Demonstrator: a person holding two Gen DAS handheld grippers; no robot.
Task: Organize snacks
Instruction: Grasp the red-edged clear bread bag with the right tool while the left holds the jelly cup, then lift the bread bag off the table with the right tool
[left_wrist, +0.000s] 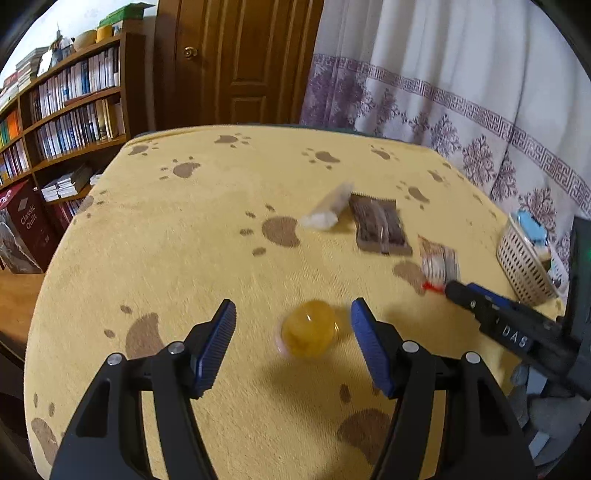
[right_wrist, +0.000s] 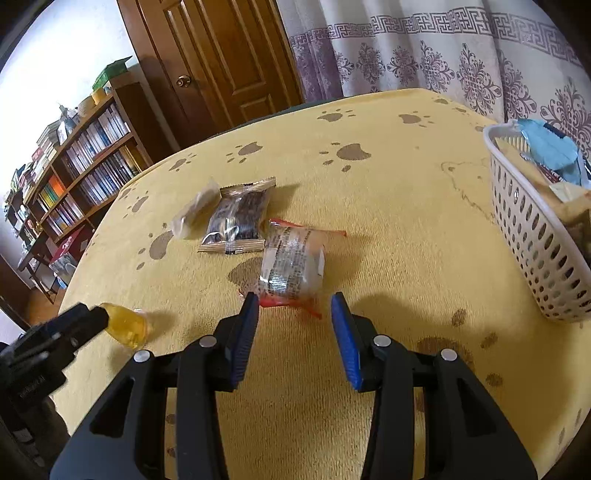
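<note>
On the paw-print yellow tablecloth (right_wrist: 388, 206), my right view alone shows the white basket (right_wrist: 532, 236) with packets inside it; my left view catches only its corner. My left gripper (left_wrist: 293, 319) stands open around the amber jelly cup (left_wrist: 308, 334), pads apart from it. My right gripper (right_wrist: 293, 308) is open, the red-edged clear packet (right_wrist: 291, 264) just beyond its tips, untouched

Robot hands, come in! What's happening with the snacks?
Both tools open, left, right. Yellow jelly cup between left fingers, ungripped. Red-edged packet just ahead of right. Nothing in the way.
</note>
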